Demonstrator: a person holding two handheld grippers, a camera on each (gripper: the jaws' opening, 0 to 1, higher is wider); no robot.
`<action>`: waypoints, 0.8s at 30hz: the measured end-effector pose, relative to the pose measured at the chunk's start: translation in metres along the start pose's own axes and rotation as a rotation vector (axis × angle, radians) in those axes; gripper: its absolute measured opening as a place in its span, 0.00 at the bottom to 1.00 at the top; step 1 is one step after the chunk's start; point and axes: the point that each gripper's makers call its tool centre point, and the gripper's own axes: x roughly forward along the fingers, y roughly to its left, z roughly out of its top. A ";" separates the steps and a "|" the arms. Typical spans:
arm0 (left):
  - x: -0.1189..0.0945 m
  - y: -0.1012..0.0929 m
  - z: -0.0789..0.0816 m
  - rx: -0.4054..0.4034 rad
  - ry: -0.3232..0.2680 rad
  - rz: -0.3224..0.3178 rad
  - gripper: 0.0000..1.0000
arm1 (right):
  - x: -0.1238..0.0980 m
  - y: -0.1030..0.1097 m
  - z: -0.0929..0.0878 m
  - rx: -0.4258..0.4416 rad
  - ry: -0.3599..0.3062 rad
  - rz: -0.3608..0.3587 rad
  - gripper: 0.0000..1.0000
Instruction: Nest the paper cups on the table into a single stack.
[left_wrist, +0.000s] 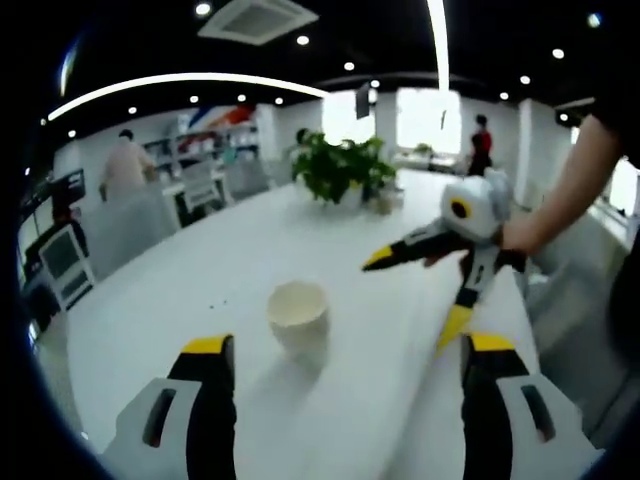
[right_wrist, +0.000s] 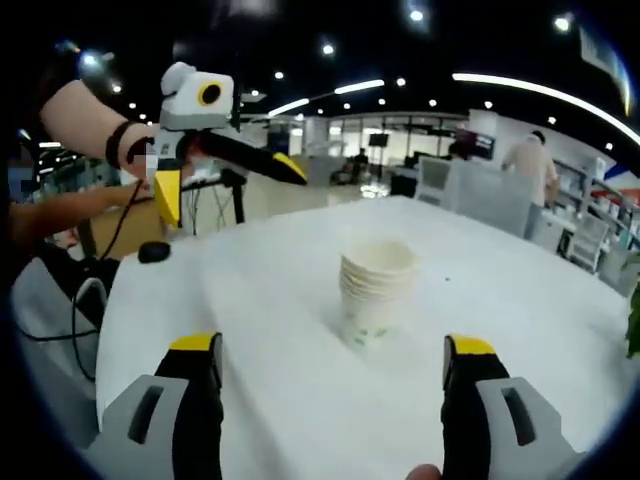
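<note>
A stack of several nested white paper cups (left_wrist: 298, 315) stands upright on the white table (left_wrist: 170, 300). My left gripper (left_wrist: 348, 344) is open just short of the stack, which sits ahead between the yellow-tipped jaws, nearer the left one. My right gripper (left_wrist: 415, 292) comes in from the right, held by a hand, open and empty, apart from the cups. In the right gripper view the same stack (right_wrist: 375, 285) shows a green print low on its side. It stands ahead of my open right gripper (right_wrist: 332, 345). My left gripper (right_wrist: 228, 182) hangs open at the upper left, above the table (right_wrist: 520, 330).
A potted green plant (left_wrist: 340, 168) stands on the far part of the table. A small black object (right_wrist: 153, 252) lies near the table's edge, with a cable (right_wrist: 90, 300) hanging off it. Office desks, chairs and people are in the background.
</note>
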 end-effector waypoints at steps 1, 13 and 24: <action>-0.004 -0.002 0.002 0.004 -0.005 0.002 0.96 | -0.005 0.000 0.003 0.003 -0.006 -0.009 0.91; -0.058 -0.042 0.005 -0.022 -0.057 0.073 0.99 | -0.079 0.030 0.024 0.028 -0.091 -0.059 1.00; -0.098 -0.064 -0.020 -0.175 -0.119 0.226 0.99 | -0.109 0.041 0.024 0.050 -0.083 -0.106 1.00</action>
